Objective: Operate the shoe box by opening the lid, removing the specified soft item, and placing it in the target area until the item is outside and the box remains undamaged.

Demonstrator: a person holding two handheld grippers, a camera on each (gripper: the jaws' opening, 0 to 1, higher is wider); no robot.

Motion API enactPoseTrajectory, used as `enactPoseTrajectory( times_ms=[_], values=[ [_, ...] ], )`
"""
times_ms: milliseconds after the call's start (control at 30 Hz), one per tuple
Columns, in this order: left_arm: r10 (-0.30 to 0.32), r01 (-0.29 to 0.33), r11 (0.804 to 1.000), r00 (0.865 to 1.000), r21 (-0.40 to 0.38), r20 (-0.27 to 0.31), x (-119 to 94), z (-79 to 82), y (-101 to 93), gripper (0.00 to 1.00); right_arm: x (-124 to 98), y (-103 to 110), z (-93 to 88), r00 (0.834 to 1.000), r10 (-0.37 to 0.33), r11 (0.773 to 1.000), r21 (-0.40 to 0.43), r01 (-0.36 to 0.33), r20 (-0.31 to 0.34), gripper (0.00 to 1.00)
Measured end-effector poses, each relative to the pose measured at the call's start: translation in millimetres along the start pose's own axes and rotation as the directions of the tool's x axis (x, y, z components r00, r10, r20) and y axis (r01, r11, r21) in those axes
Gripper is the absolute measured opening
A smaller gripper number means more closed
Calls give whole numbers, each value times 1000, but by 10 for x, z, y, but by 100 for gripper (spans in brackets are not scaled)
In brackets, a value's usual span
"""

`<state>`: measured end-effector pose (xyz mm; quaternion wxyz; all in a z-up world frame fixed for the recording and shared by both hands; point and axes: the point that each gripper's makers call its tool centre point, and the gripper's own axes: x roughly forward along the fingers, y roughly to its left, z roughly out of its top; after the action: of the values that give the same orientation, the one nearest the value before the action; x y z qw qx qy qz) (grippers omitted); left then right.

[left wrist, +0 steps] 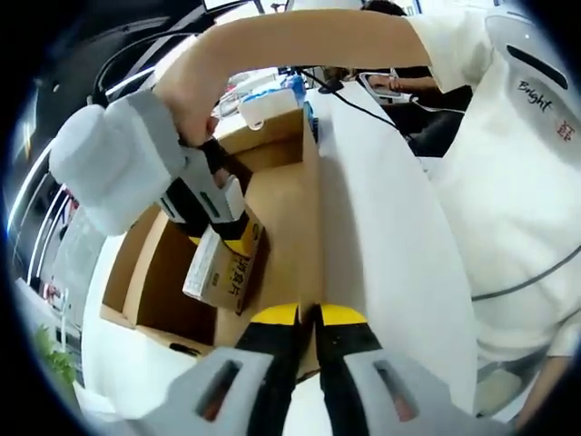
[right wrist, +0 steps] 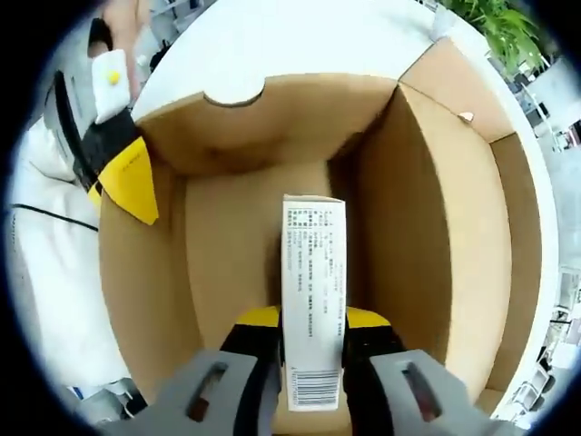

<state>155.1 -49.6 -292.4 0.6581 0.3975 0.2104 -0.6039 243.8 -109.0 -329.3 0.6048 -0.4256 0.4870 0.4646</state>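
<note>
The cardboard shoe box (left wrist: 150,272) stands open on a white table, brown inside (right wrist: 427,227). Its raised lid (left wrist: 286,218) runs edge-on toward me, and my left gripper (left wrist: 310,316) is shut on that edge, yellow tips pressed either side. In the right gripper view the left gripper (right wrist: 127,182) shows at the box's left wall. My right gripper (right wrist: 313,320) is shut on a small white printed carton (right wrist: 313,300) with a barcode, held inside the box above its floor. The left gripper view shows that right gripper (left wrist: 227,238) reaching down into the box with the carton (left wrist: 222,271).
A person in a white shirt (left wrist: 508,182) stands close on the right, an arm (left wrist: 290,50) stretched over the box. The white table (left wrist: 127,363) surrounds the box. Cables and small items (left wrist: 272,95) lie beyond it. A green plant (right wrist: 499,32) stands past the far corner.
</note>
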Motion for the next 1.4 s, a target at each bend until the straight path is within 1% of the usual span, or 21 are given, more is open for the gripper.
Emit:
enactPoseTrajectory(
  times_ms=[133,233,300,367,500,567,600,767,833,867,900,933,967,1000,1100,1167,1267,1400],
  values=[
    [-6,6,1000,1000,-1,-1,1,-1,3,6,1,23,-17,1000,2,999,-40,-2,3,22],
    [-2,2,1000,1000,6,-2,0,-3,0,6,0,36,-13,1000,17,1000,-15,-17,7,22],
    [0,0,1000,1000,8,1,-1,-3,0,6,0,-5,-6,1000,19,1000,2,-19,8,21],
    [0,0,1000,1000,7,0,-2,-4,0,6,-16,38,-40,999,32,999,-2,-32,0,21],
    [-2,2,1000,1000,3,2,-2,-5,2,6,-36,58,-74,1000,29,999,12,-29,4,21],
    [-4,4,1000,1000,3,2,-3,-6,1,6,-67,69,-118,999,45,998,34,-45,-5,21],
    [-4,4,1000,1000,3,3,-3,-6,1,6,-78,97,-129,999,45,999,27,-45,1,21],
    [-3,3,1000,1000,6,2,-4,-6,-3,6,-132,172,-151,1000,23,1000,4,-23,-2,21],
    [-1,1,1000,1000,7,2,-4,-7,-5,6,-160,201,-153,1000,18,1000,-17,-18,1,21],
    [0,0,1000,1000,7,4,-4,-6,-5,6,-169,188,-151,1000,18,1000,-23,-18,1,21],
    [0,0,1000,1000,5,3,-4,-6,-7,6,-180,142,-119,1000,4,996,-84,-2,18,21],
    [0,0,1000,1000,6,3,-4,-6,-8,6,-185,121,-118,1000,-9,995,-96,11,23,21],
    [-1,1,1000,1000,6,2,-3,-6,-9,6,-180,98,-147,1000,-5,998,-63,6,10,21],
    [-3,2,1000,1000,6,2,-4,-6,-9,6,-192,99,-152,1000,-7,998,-56,7,6,21],
    [-4,4,1000,1000,7,3,-3,-5,-9,6,-225,108,-146,1000,-7,998,-63,8,11,21],
    [-3,3,1000,1000,8,4,-4,-4,-11,6,-244,166,-149,1000,-8,998,-65,8,12,21],
    [-2,2,1000,1000,8,4,-3,-4,-12,6,-273,180,-154,1000,-12,998,-65,13,11,21],
    [-2,2,1000,1000,9,4,-2,-4,-12,6,-339,123,-164,1000,-14,998,-65,14,14,21]
  ],
)
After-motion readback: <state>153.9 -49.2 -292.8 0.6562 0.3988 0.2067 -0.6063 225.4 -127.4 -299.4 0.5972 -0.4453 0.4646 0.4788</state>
